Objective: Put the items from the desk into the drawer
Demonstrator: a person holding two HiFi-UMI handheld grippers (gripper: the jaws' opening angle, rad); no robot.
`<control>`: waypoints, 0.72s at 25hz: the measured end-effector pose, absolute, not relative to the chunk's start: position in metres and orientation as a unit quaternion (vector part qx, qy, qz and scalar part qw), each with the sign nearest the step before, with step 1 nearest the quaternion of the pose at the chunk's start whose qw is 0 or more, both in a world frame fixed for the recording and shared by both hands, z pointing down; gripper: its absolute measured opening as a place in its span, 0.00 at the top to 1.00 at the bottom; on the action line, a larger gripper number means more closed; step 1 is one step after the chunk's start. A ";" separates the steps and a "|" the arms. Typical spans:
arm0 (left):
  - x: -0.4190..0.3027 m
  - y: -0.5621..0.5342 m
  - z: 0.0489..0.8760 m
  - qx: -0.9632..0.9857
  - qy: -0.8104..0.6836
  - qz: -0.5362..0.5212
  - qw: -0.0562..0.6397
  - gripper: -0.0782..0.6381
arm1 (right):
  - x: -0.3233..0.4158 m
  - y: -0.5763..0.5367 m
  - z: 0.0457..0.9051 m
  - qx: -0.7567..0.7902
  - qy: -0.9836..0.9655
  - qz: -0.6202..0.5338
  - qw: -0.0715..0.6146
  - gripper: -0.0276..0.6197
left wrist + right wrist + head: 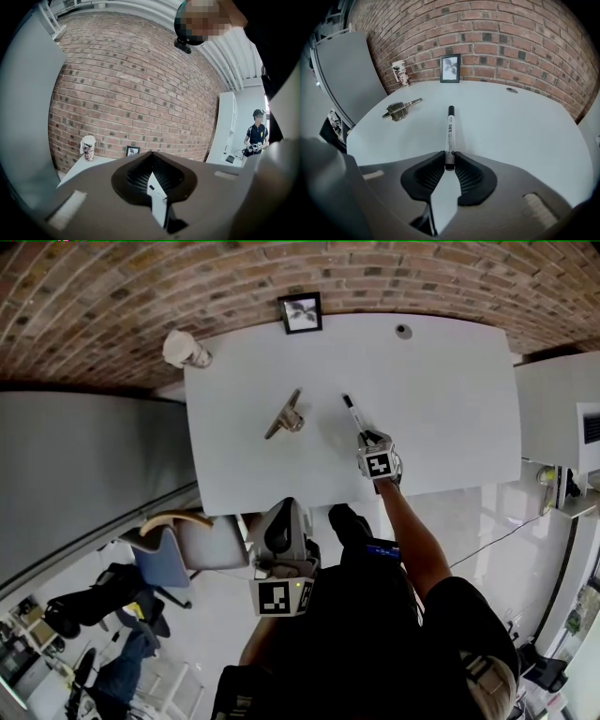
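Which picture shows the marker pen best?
The right gripper view: the marker lies lengthwise up the middle, big and clear, its near end pinched by the right gripper. The head view shows it small and far away; the left gripper view doesn't show it.

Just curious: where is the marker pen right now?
In the head view the marker pen lies on the desk, right of the metal object, its near end pinched in the jaws of the right gripper.

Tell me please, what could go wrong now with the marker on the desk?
1. The right gripper pinches the marker only at its near end. When lifted, the long free part may tilt down or slip out.
2. The jaw tips sit low at the desk, so they may scrape its surface.
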State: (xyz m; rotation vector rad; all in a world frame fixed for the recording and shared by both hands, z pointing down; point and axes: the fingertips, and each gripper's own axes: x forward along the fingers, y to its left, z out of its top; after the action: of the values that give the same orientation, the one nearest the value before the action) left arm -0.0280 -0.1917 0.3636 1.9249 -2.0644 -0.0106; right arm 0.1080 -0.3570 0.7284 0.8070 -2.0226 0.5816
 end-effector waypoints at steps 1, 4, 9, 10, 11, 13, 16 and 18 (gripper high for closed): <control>-0.029 -0.189 0.362 0.672 -0.723 -0.004 0.157 0.87 | 0.108 -0.354 0.727 0.322 -0.811 0.237 0.427 0.85; -0.030 -0.183 0.360 0.669 -0.727 -0.005 0.153 0.87 | 0.104 -0.344 0.716 0.314 -0.816 0.247 0.417 0.85; -0.029 -0.173 0.352 0.662 -0.735 -0.013 0.146 0.87 | 0.097 -0.336 0.676 0.301 -0.842 0.225 0.387 0.85; -0.028 -0.171 0.351 0.659 -0.738 -0.013 0.145 0.87 | 0.096 -0.333 0.669 0.298 -0.846 0.221 0.383 0.85; -0.028 -0.169 0.350 0.656 -0.741 -0.014 0.144 0.87 | 0.095 -0.330 0.663 0.294 -0.850 0.218 0.379 0.85; -0.026 -0.166 0.347 0.651 -0.746 -0.016 0.140 0.87 | 0.092 -0.324 0.653 0.286 -0.859 0.214 0.367 0.85; -0.023 -0.161 0.342 0.643 -0.754 -0.021 0.133 0.87 | 0.085 -0.314 0.631 0.267 -0.875 0.204 0.348 0.85; -0.022 -0.157 0.338 0.635 -0.762 -0.024 0.129 0.87 | 0.080 -0.308 0.617 0.256 -0.884 0.200 0.337 0.85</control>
State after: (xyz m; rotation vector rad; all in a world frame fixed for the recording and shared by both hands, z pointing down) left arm -0.0224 -0.1567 0.3384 1.8442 -2.2136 -0.0708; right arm 0.0800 -0.3076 0.6174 0.6666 -2.3044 0.5211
